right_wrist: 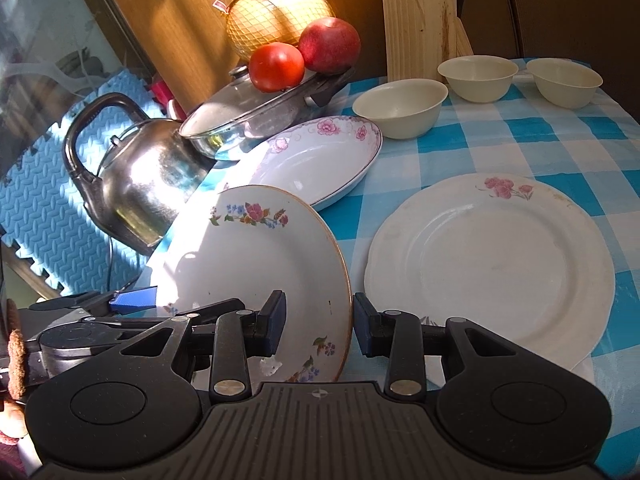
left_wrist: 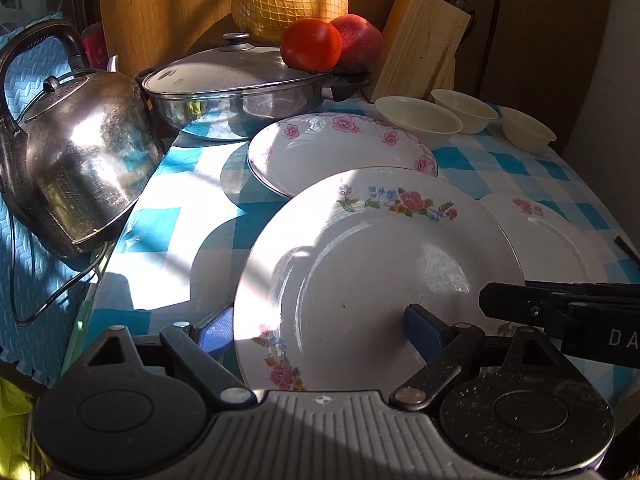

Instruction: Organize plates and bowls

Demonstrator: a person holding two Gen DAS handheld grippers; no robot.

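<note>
both tongs work the same flowered plate (right_wrist: 256, 272), which is tipped up on edge off the checked tablecloth (right_wrist: 500, 140). the left gripper (left_wrist: 320, 332) straddles its near rim, 1 blue pad behind the plate and 1 on its face; the pad on the face looks pressed against it, so i judge it clamped on the plate. the right gripper (right_wrist: 320, 326) has its jaws apart around the plate's right edge: the right pad sits just beside the rim, the left pad stands off from the face. it looks ready to take the plate or steady it, not yet gripping.

holding the plate tilted by its rim keeps it clear of the cloth, probably so it can be carried onto another plate to make a stack. just right of the right tongs lies the scalloped white plate (right_wrist: 488, 268), flat and bare, the likeliest base. ahead of both tongs sits the deep pink-flowered dish (right_wrist: 320, 160), and beyond it 3 cream bowls (right_wrist: 400, 108) stand apart in a row, not yet nested.

left of the tongs the steel kettle (left_wrist: 80, 160) crowds the plate's far side, and the lidded pan (left_wrist: 232, 88) with a tomato (left_wrist: 310, 44) and an apple (left_wrist: 358, 40) near it stands behind the dish, so a swing leftward has little room. the knife block (left_wrist: 420, 44) stands beyond the bowls.
</note>
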